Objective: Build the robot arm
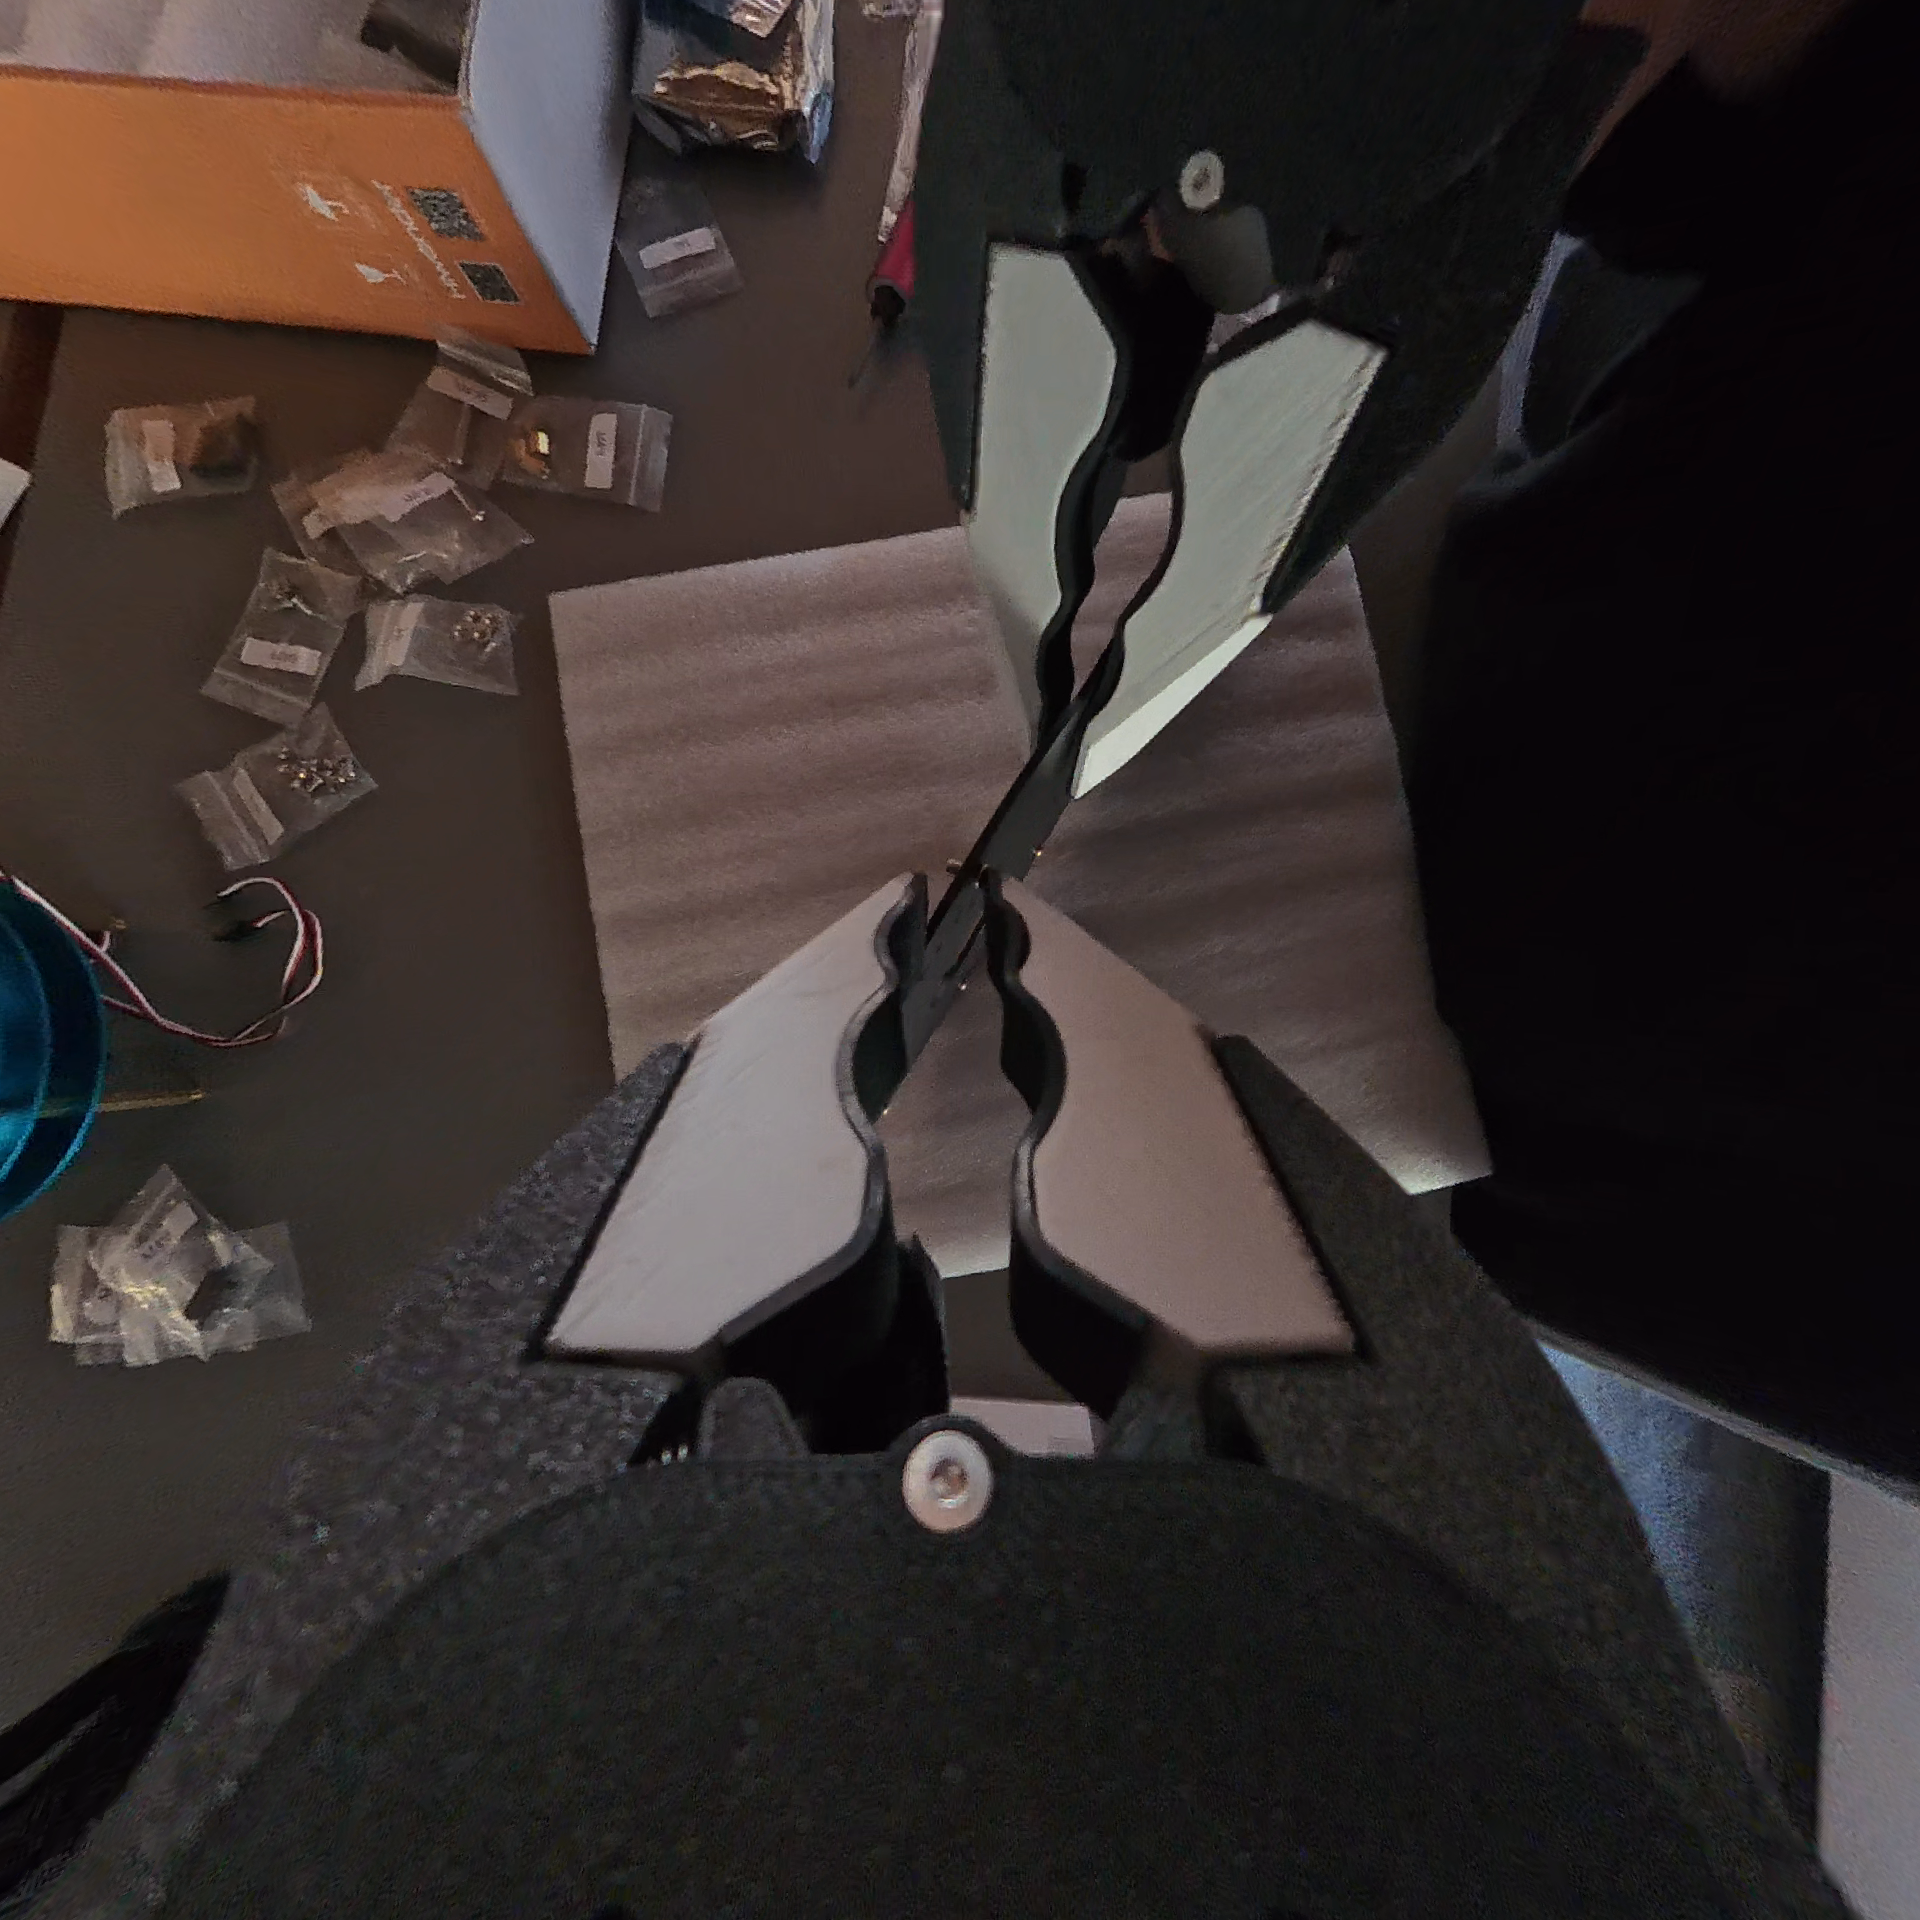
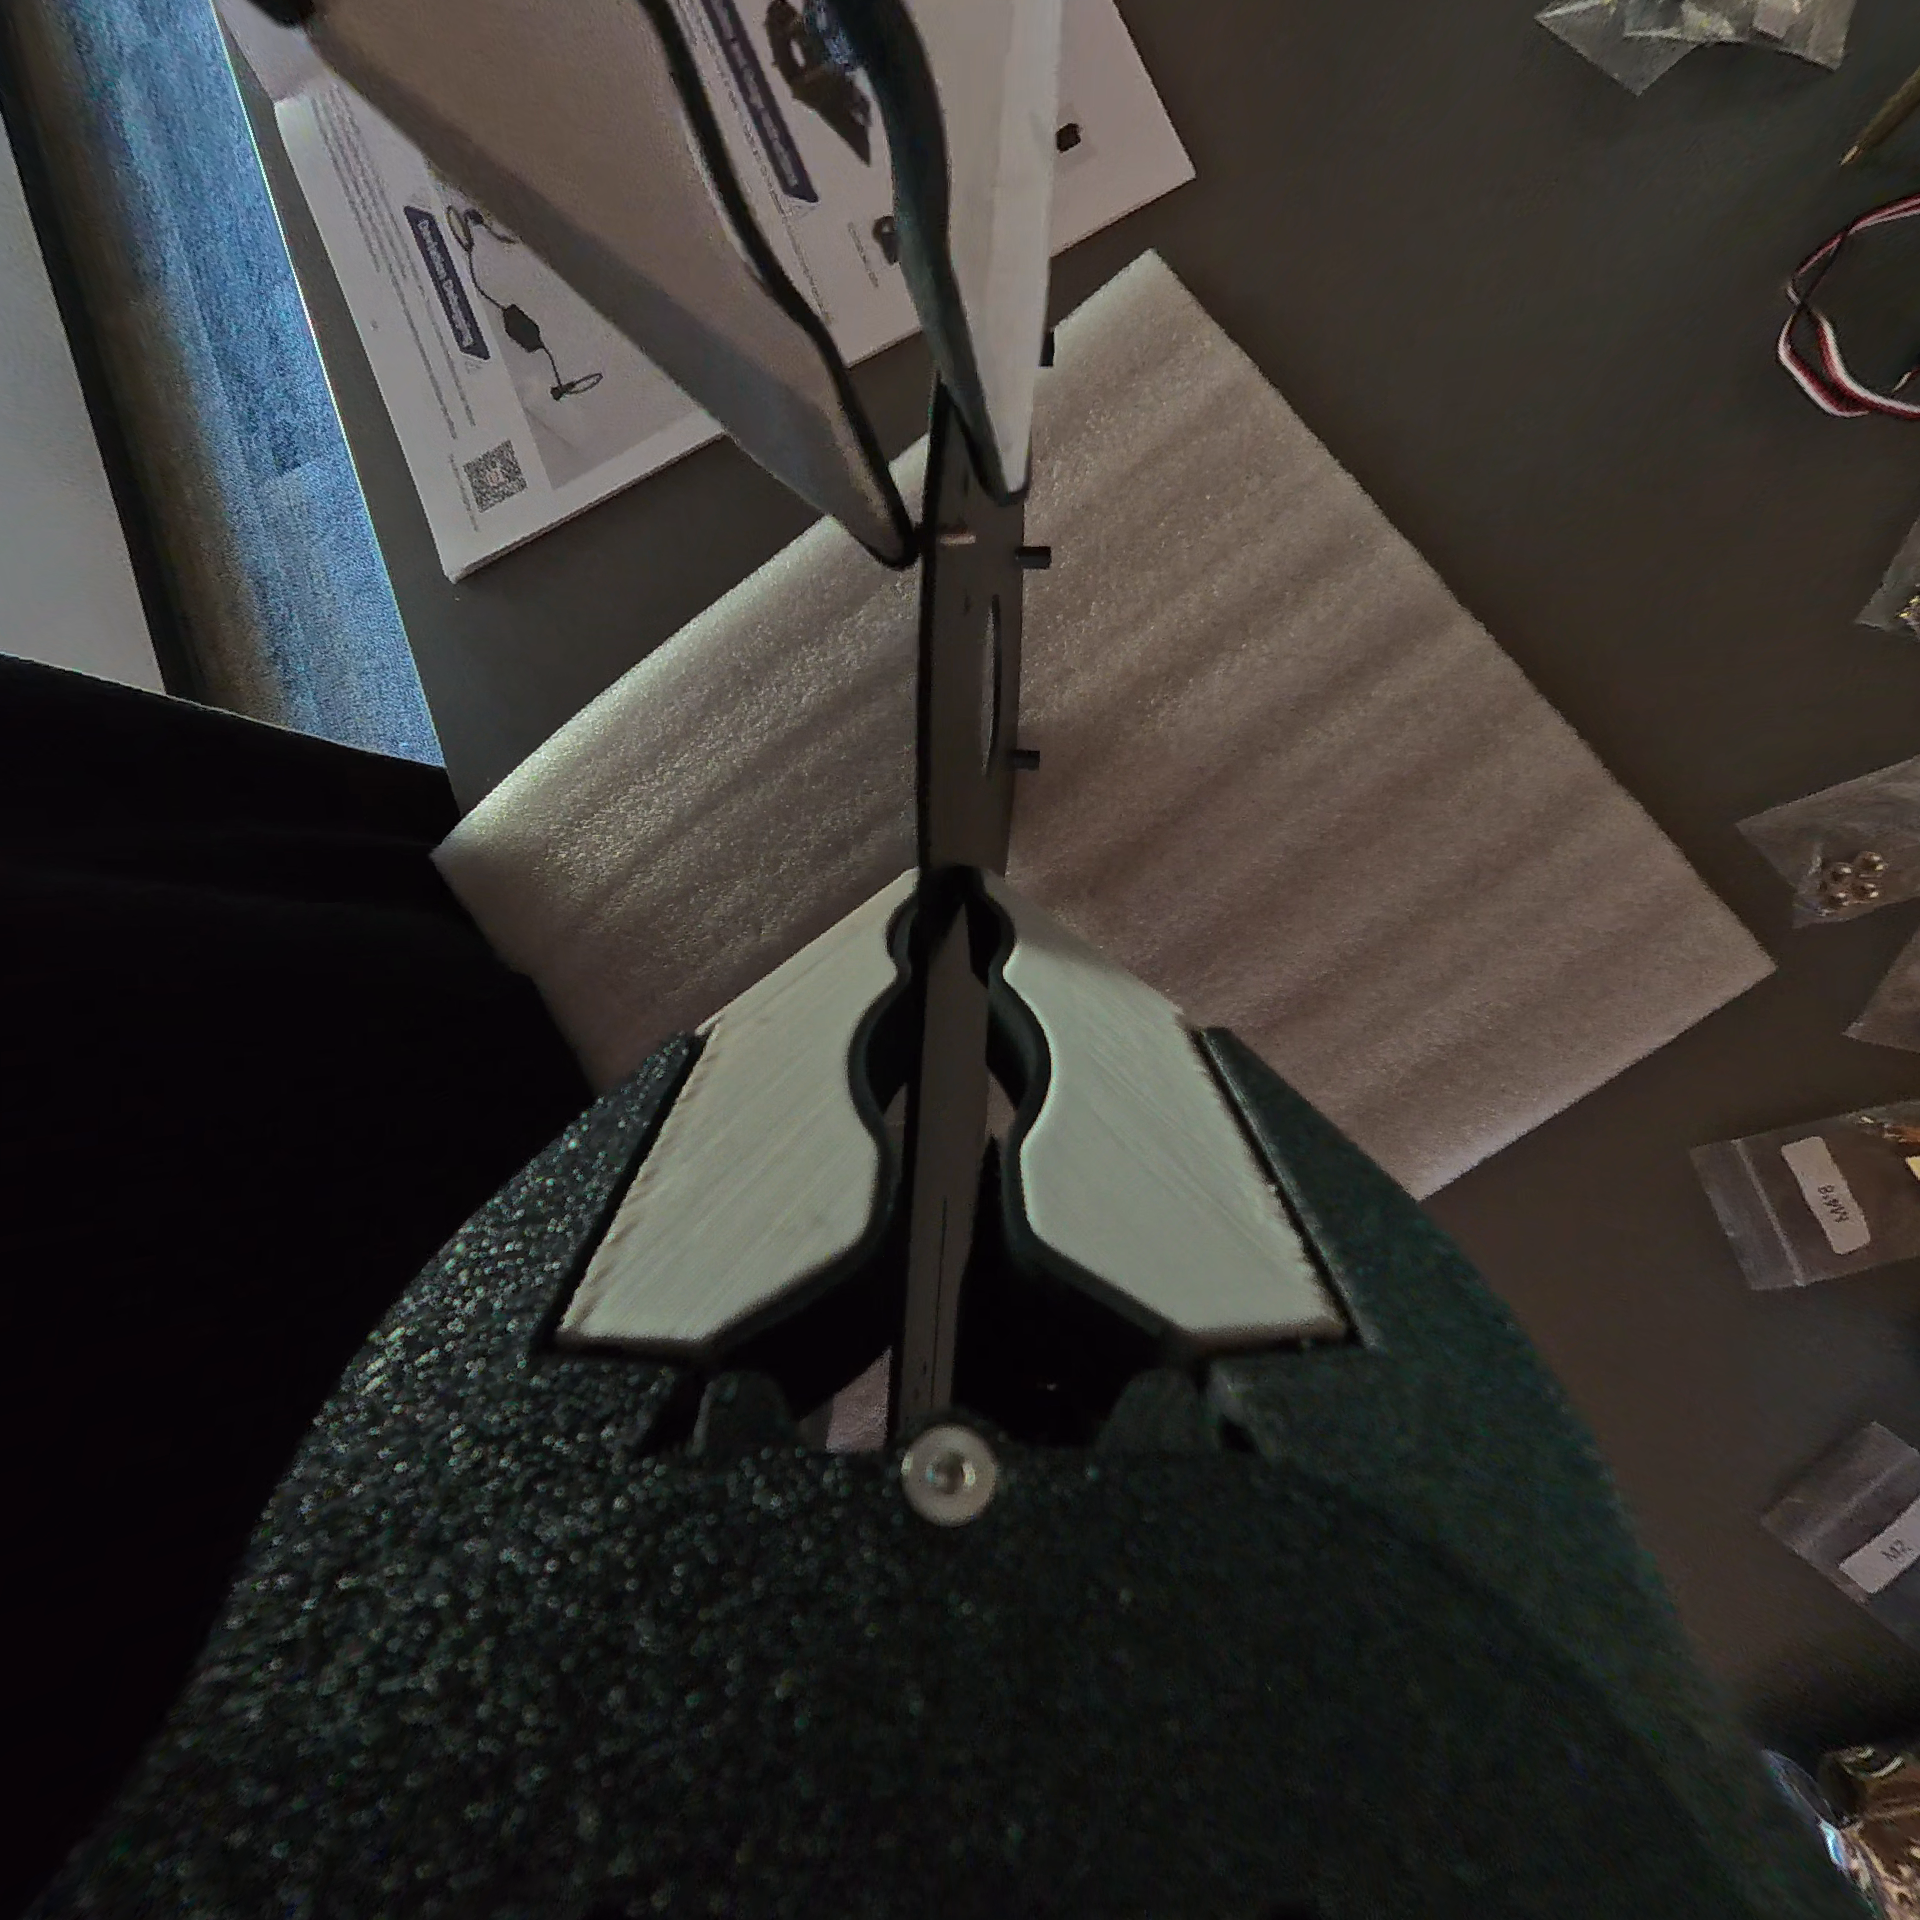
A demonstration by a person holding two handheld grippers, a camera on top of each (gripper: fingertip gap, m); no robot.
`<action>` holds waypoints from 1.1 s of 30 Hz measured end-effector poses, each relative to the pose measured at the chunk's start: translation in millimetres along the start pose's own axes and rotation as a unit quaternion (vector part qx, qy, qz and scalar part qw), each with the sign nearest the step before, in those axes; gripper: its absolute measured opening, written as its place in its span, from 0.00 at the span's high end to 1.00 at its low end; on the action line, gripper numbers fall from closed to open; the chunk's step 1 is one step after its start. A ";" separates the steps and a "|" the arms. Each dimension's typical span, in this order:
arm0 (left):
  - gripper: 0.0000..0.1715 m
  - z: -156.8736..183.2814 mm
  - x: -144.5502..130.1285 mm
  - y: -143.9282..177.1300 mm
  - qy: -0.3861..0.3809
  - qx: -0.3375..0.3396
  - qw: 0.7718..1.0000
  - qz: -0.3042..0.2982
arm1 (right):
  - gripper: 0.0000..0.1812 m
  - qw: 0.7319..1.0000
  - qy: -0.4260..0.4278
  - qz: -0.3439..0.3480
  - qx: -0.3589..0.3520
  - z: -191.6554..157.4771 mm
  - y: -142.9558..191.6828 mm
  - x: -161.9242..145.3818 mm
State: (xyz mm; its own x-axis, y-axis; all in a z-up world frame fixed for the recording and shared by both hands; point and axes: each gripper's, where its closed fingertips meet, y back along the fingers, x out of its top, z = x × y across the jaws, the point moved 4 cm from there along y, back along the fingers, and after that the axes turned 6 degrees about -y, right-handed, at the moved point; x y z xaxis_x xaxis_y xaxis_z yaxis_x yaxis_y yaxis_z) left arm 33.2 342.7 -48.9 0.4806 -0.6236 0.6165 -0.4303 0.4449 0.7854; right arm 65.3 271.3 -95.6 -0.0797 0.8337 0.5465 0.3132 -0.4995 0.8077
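A thin black flat plate (image 1: 1016, 826) with small pegs on one face is held edge-on between both grippers, above a white foam sheet (image 1: 769, 727). My left gripper (image 1: 956, 899) is shut on one end of the plate. The right gripper (image 1: 1051, 784) comes in from the top of the left wrist view and clamps the other end. In the right wrist view my right gripper (image 2: 958, 896) is shut on the plate (image 2: 971, 707), which runs back between its fingers. The left gripper (image 2: 951, 514) grips the far end there, above the foam sheet (image 2: 1299, 790).
Several small zip bags of hardware (image 1: 416, 540) lie left of the foam on a dark table. An orange box (image 1: 260, 197), a foil bag (image 1: 727, 83), a red-white-black wire (image 1: 270, 977) and a blue round part (image 1: 42, 1049) sit nearby. A printed sheet (image 2: 540, 343) lies beyond the foam. Dark clothing (image 1: 1683, 727) is close. The gap from one gripper's tips to the other's is roughly 6 cm.
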 end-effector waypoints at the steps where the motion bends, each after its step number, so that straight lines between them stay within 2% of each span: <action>1: 0.94 -0.5 -0.2 -0.2 0.008 0.001 1.000 0.002 | 0.97 1.000 -0.002 0.001 0.002 0.4 -0.1 0.1; 16: 0.93 3.6 -2.0 0.6 -0.015 0.031 0.999 -0.024 | 0.97 1.000 0.003 0.000 0.001 -1.5 -0.4 -0.4; 18: 0.93 2.6 -3.7 3.1 -0.034 0.045 0.997 -0.043 | 0.97 1.000 0.003 0.000 0.001 -1.4 -0.1 -0.5; 20: 0.87 1.7 -5.4 5.6 -0.053 0.057 0.995 -0.057 | 0.97 1.000 0.001 0.001 0.001 -0.5 0.1 -0.5; 25: 0.75 -0.5 -3.2 5.3 -0.039 0.037 0.998 -0.046 | 0.97 1.000 0.004 0.000 0.000 0.8 0.2 -0.3; 28: 0.74 -0.8 0.3 2.3 -0.008 0.008 1.000 -0.022 | 0.97 1.000 0.003 0.001 0.001 1.1 0.3 -0.4; 31: 0.77 -3.4 -6.5 -3.2 -0.002 0.006 0.999 -0.032 | 0.97 1.000 0.003 0.002 0.000 0.5 0.2 -0.7; 33: 0.90 -3.0 -9.0 -4.8 -0.011 0.005 0.999 -0.032 | 0.97 1.000 0.005 0.002 -0.001 -0.5 0.0 -0.7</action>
State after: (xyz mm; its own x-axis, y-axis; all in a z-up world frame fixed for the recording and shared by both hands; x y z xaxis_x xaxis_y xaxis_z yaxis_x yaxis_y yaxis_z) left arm 33.2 348.1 -58.1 0.4909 -0.6641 0.5639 -0.4070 0.3975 0.8224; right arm 64.9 270.6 -95.9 -0.0885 0.8294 0.5516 0.3115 -0.5029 0.8062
